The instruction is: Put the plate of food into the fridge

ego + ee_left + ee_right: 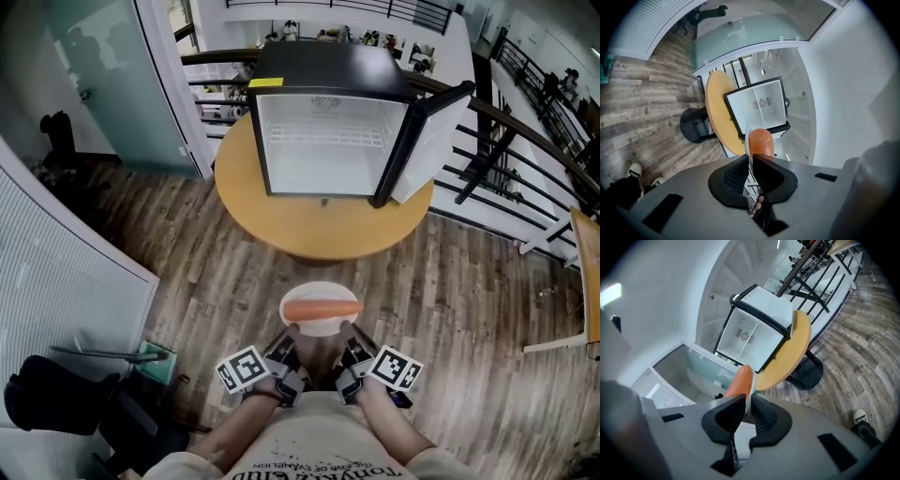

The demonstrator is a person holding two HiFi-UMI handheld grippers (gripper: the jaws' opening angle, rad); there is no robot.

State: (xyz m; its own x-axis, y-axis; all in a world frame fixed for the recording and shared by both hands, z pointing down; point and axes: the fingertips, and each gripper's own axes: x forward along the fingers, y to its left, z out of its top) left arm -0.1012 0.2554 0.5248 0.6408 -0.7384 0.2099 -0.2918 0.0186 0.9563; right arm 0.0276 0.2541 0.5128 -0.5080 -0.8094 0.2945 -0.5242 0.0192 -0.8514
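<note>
A white plate (321,321) carrying an orange sausage-like food (322,309) hangs in the air over the wooden floor, short of the round table. My left gripper (292,330) is shut on the plate's near left rim and my right gripper (345,328) is shut on its near right rim. In the left gripper view the plate edge (749,140) runs between the pads with the food (761,142) just beyond. The right gripper view shows the same food (739,382) above its pads. The black mini fridge (330,84) stands on the table with its white inside showing and its door (433,141) swung out to the right.
The round wooden table (319,220) holds the fridge. A black railing (525,141) runs at the right and a glass wall (103,84) at the left. A black chair (52,403) and a green bin (155,361) stand at the lower left.
</note>
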